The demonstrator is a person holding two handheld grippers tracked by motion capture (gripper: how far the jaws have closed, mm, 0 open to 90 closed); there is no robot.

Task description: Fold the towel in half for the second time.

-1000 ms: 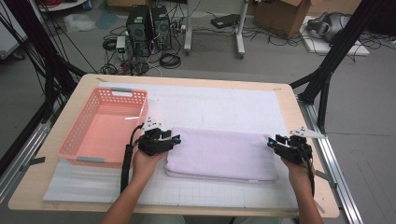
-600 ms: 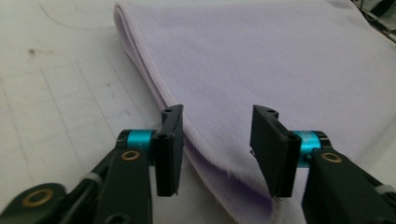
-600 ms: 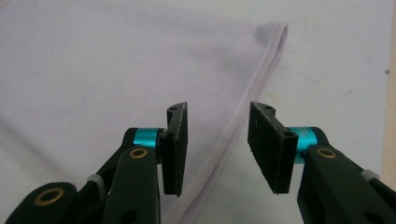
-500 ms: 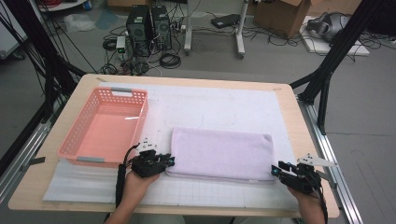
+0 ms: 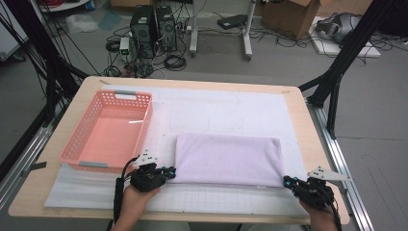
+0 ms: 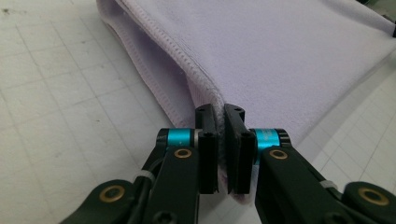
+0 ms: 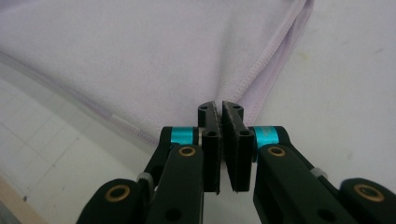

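A lilac towel lies folded flat on the white mat, with its long side running left to right. My left gripper is at the towel's near left corner, shut on it. In the left gripper view the towel has its hemmed corner pinched between the jaws of the left gripper. My right gripper is at the near right corner. In the right gripper view the towel runs into the closed jaws of the right gripper. Both grippers sit low, near the table's front edge.
An empty pink plastic basket stands on the left of the table, just left of the towel and beyond my left hand. A white grid mat covers most of the wooden table. Black frame legs stand at both sides.
Both grippers have drawn back toward the table's front edge, each still holding a towel corner. The top layer they carried now lies flat over the towel.
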